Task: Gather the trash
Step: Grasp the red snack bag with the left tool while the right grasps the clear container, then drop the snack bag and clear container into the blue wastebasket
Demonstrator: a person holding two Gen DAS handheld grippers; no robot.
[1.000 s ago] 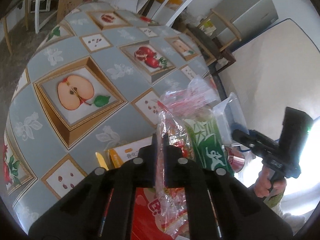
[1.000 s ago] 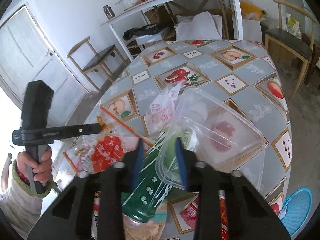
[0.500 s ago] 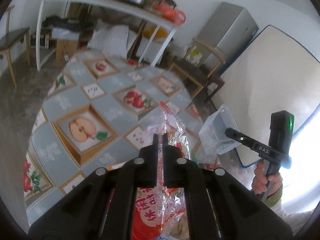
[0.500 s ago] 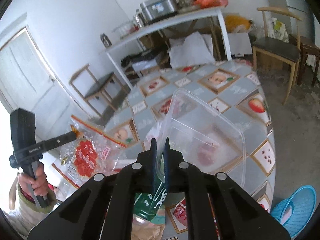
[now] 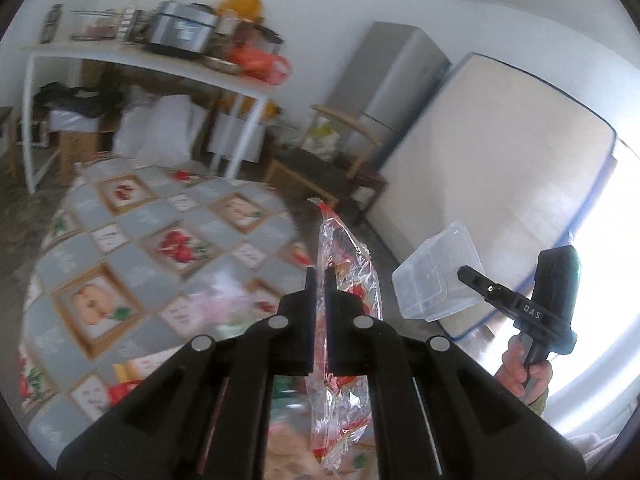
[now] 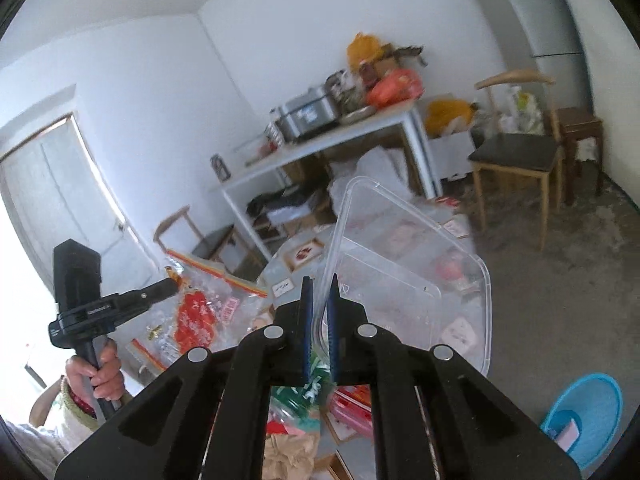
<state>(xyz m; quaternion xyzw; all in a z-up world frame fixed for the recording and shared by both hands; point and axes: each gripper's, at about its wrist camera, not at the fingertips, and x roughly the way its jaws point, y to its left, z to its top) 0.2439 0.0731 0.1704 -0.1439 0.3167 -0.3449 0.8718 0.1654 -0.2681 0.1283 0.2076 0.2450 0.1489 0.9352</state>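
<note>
Both grippers raised above table (image 5: 132, 216), open air around them. Left gripper (image 5: 319, 280) clamped on crinkly red-printed wrapper (image 5: 344, 264) — wrapper hangs free past table's far edge. Right gripper (image 6: 320, 292) pinches rim of clear plastic container (image 6: 404, 276), tilted, off table. More wrappers (image 6: 304, 396) below. Hands (image 6: 98, 376) grip handles upright.

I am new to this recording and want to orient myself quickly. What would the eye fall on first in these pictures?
First, the two pieces of trash held up in the air: the left gripper is shut on a crinkly red-printed plastic bag, and the right gripper is shut on the rim of a clear plastic container. Below them lies the table with its fruit-patterned cloth, and more wrappers lie on its near edge.
</note>
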